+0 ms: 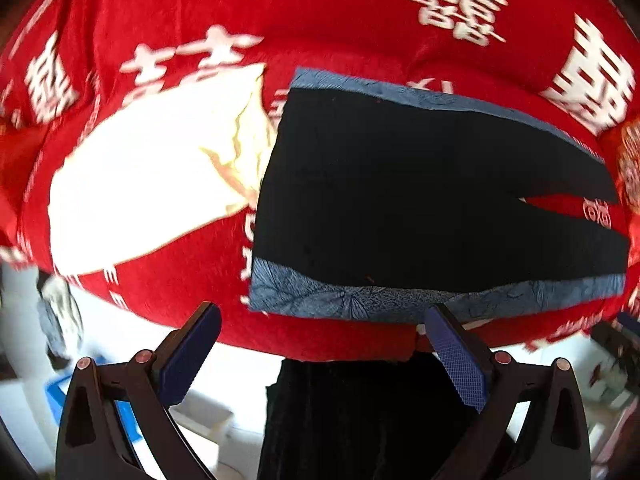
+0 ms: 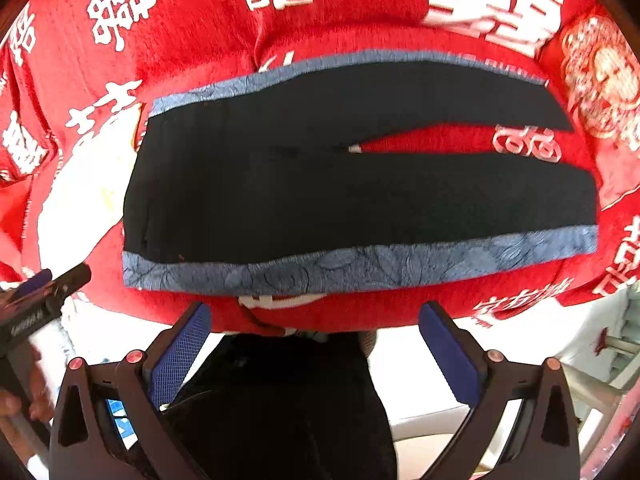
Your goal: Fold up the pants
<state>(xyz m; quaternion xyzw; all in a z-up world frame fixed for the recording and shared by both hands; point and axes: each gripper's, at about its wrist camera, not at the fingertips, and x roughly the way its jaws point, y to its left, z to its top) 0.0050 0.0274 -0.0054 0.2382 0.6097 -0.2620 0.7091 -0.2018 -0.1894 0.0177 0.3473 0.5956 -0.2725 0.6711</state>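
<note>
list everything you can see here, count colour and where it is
pants: 1, black with blue patterned side bands, spread flat on the cloth, legs pointing right with a gap between them
cloth: 1, red with white characters, covering the surface under the pants
pale fabric piece: 1, white to cream and washed out by glare, on the cloth left of the pants' waist end
dark garment: 1, black, below the cloth's near edge; what it is cannot be told
left claw: 1, black with blue pads, open, above the near edge, holding nothing
right claw: 1, black with blue pads, open, holding nothing
</note>
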